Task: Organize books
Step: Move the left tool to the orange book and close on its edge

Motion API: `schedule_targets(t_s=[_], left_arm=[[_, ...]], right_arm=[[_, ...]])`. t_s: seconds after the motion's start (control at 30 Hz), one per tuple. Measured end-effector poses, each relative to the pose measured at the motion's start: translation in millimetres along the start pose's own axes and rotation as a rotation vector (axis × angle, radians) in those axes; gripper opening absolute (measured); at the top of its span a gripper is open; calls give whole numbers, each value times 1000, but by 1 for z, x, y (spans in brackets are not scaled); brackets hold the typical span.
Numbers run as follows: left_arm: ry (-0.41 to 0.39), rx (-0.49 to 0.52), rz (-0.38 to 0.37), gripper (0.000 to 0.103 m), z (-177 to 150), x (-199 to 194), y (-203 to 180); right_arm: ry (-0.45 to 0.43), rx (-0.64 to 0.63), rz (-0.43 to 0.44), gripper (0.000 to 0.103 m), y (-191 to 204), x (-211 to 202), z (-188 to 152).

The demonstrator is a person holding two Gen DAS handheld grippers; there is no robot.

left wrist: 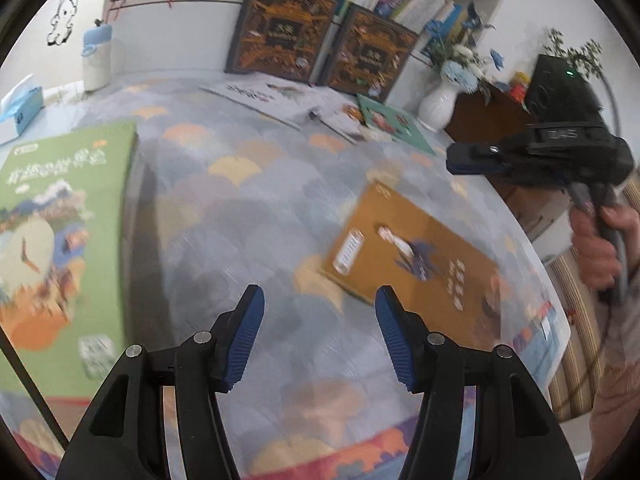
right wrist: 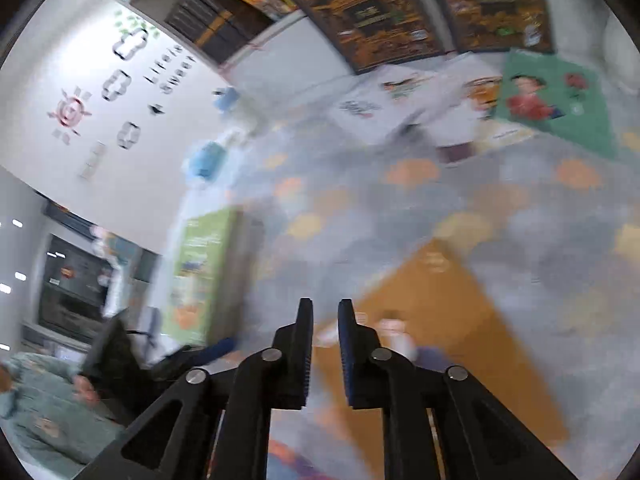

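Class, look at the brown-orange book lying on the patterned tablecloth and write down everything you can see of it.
The brown-orange book is a thin, closed, large-format paperback with a matte mustard cover. The cover shows a small drawn figure in white and dark blue, a white label and pale characters. It lies flat, face up and skewed, near the table's right edge, on the scalloped tablecloth. Nothing else touches it; both grippers hang above it, empty.
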State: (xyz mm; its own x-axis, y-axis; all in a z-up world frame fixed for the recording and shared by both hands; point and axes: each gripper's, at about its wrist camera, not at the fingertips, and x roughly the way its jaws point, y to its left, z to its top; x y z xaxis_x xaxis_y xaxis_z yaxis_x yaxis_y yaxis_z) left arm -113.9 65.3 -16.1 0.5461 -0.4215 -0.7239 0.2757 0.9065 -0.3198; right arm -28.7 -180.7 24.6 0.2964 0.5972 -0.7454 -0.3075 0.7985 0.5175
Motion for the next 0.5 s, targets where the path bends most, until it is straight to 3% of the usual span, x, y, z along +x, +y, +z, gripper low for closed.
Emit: schedule_targets(t_s=[0.17,0.23,0.3,0.37,0.4,0.43,0.5], left_arm=[[77,52,-69,56,-21,23,-35],[115,91,-81,56,-28,35,-53],[152,105,-119,56,-34,43,-65],[168,107,-122,56,-37,48,-69],[166,116,-111,56,-39,48,-71],[166,118,-111,56,-39,47,-70],[174,110,-118,56,-38,44,-64]], right_arm=[[51,-9,-245,15,-68,-3,-26],[85,-1,-306,15,-92,-1,-39],[102,42,-294,16,-110,1,-53],[21,92,-204,32,-118,-6,-62],[9,105,-171,47,-118,-9,-66],[-4,113,-129,55,-115,-10,-72],[17,80,-145,55,-103,-6,-80]])
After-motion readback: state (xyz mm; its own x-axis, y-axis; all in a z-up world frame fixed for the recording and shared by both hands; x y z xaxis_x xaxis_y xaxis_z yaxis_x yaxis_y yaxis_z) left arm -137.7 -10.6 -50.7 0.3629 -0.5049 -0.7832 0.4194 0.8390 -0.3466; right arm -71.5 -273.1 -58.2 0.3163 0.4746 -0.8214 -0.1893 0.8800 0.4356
